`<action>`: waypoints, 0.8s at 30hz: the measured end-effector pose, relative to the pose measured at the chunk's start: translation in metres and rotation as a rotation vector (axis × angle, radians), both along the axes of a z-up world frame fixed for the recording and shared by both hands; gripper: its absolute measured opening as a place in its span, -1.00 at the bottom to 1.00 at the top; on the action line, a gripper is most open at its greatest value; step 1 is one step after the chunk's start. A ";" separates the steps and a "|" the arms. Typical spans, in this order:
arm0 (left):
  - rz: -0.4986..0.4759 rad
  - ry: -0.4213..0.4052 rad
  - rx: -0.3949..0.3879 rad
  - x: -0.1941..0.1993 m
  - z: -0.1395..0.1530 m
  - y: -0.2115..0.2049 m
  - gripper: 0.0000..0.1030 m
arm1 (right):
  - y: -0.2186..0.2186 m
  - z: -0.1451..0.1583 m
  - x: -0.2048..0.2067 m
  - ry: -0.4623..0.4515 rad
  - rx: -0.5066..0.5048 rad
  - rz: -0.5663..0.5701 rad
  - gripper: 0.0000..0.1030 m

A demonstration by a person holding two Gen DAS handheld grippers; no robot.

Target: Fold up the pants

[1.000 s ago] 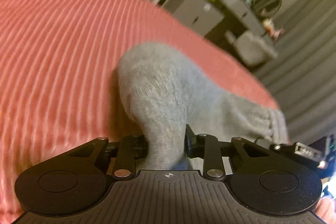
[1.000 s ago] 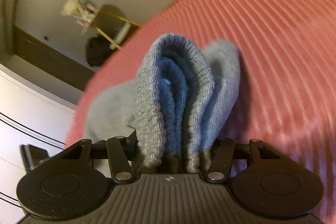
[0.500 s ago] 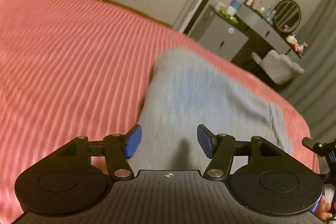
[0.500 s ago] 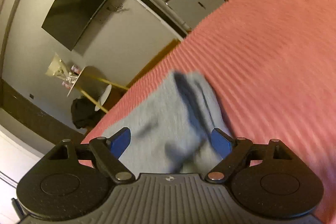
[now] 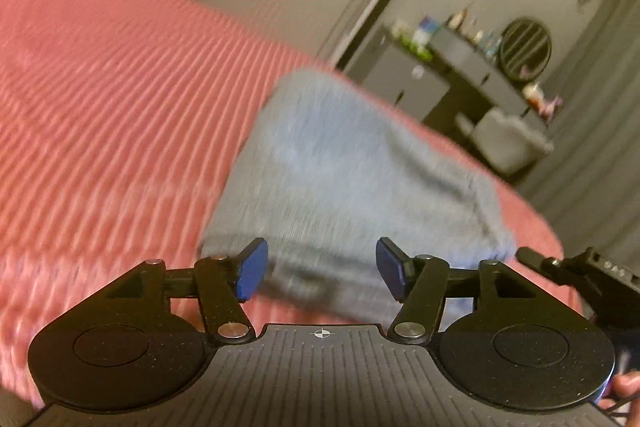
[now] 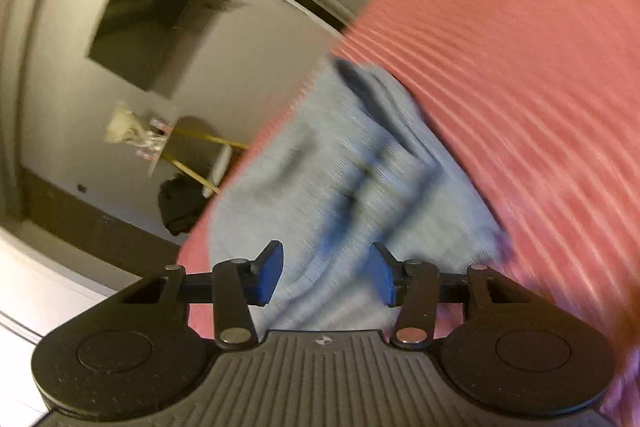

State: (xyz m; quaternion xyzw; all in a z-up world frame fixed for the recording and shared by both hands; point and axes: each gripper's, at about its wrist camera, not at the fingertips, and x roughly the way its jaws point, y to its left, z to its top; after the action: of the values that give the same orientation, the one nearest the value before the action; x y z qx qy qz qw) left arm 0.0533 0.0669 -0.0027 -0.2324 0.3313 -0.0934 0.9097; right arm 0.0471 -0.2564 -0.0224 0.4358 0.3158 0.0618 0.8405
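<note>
Pants [image 5: 352, 163] folded, claws apart.

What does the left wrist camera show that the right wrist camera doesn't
Only the left wrist view shows the round mirror, the pale upholstered chair and the other gripper's tip at the right edge. Only the right wrist view shows the dark wall screen. Both show the grey pants lying folded on the pink ribbed bedspread, with the left gripper and the right gripper open and holding nothing. Both pictures are blurred.

No legible text or labels.
</note>
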 end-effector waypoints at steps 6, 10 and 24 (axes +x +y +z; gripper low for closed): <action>0.013 -0.022 0.133 0.073 0.027 -0.012 0.30 | 0.033 0.039 0.060 -0.098 -0.307 0.063 -0.12; 0.018 -0.072 0.266 0.121 0.034 -0.041 0.33 | 0.070 0.050 0.105 -0.143 -0.538 0.125 -0.12; -0.043 -0.084 0.532 0.185 -0.028 -0.084 0.82 | 0.112 -0.008 0.164 -0.134 -0.889 0.188 -0.26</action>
State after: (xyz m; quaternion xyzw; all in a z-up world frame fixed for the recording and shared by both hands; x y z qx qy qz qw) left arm 0.2379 -0.0169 -0.0303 0.0260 0.3108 -0.0321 0.9496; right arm 0.2116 -0.1449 -0.0307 -0.0027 0.2947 0.0244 0.9553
